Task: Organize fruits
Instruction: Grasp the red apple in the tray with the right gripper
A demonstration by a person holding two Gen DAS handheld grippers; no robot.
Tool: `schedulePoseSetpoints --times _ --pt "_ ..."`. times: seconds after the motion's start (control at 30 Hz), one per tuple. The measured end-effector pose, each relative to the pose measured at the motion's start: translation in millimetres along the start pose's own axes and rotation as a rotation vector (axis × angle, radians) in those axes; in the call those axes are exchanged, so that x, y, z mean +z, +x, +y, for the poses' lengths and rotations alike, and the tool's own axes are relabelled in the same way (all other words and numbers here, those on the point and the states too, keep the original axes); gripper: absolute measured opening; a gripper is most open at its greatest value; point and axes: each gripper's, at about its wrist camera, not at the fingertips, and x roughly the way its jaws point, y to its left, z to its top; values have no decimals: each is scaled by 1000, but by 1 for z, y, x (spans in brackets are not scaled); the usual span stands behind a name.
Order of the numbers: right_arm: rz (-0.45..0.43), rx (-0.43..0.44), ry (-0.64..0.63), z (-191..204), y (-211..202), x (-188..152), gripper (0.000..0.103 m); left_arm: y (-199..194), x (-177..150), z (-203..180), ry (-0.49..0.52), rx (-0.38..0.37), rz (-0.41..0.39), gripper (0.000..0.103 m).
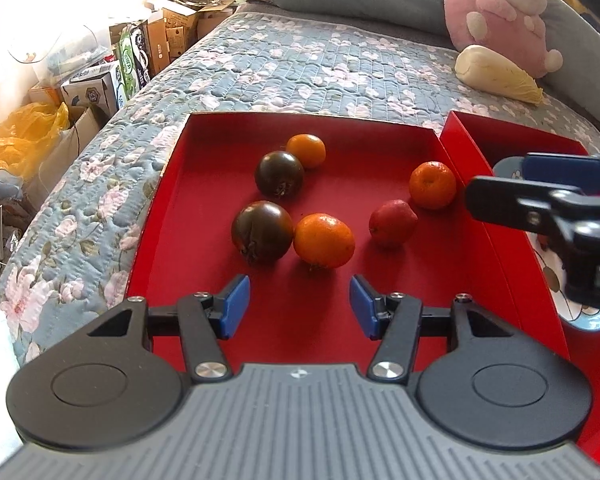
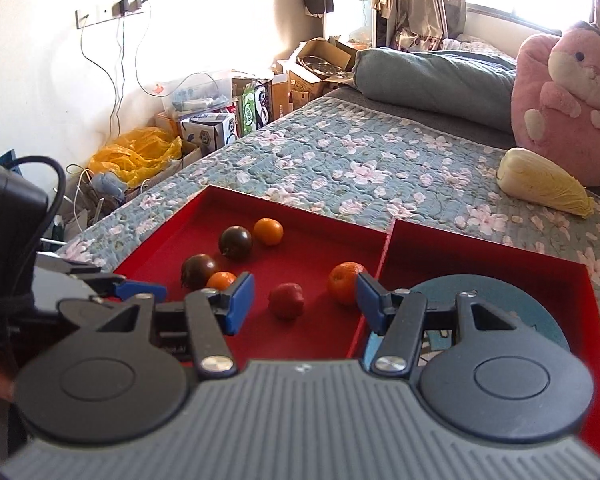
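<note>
A red tray (image 1: 156, 216) (image 2: 160, 248) on the bed holds three oranges, two dark tomatoes and a small red fruit. The nearest orange (image 1: 323, 240) (image 2: 221, 280) lies beside a dark tomato (image 1: 262, 231) (image 2: 199, 270). The red fruit (image 1: 392, 223) (image 2: 286, 300) lies near another orange (image 1: 432, 185) (image 2: 343, 282). A second red tray (image 1: 496, 152) (image 2: 480, 252) on the right holds a blue plate (image 1: 592, 316) (image 2: 540, 312). My left gripper (image 1: 299, 307) is open and empty just short of the nearest orange. My right gripper (image 2: 305, 302) is open and empty over the divide between the trays; it also shows in the left wrist view (image 1: 500, 184).
A pale cabbage (image 1: 500, 74) (image 2: 544, 182) and a pink plush toy (image 1: 504, 12) (image 2: 568, 100) lie at the far right of the floral quilt (image 1: 300, 64). A grey pillow (image 2: 432, 76) is behind. Cardboard boxes (image 1: 172, 28) and a yellow bag (image 2: 136, 152) stand beside the bed's left edge.
</note>
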Motion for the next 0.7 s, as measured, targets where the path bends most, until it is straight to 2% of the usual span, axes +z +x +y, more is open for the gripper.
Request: schedulePoseSetpoints --times 0.17,0.23,0.3,0.47,0.53,0.7 --pt "102 24 -44 10 40 3 57 4 -1 -1 4 -7 15 62" --pt "143 27 -50 11 54 1 48 5 -1 0 -5 -9 17 62" --pt "170 38 -39 11 64 0 46 6 -1 1 -10 -10 22 62" --pt "207 29 -49 13 80 -1 44 9 1 3 -18 -19 28 62" --pt "229 29 -50 12 86 -3 35 10 1 3 -19 -18 32 62" --pt "223 26 -68 13 93 -2 35 12 2 5 -33 -26 33 62"
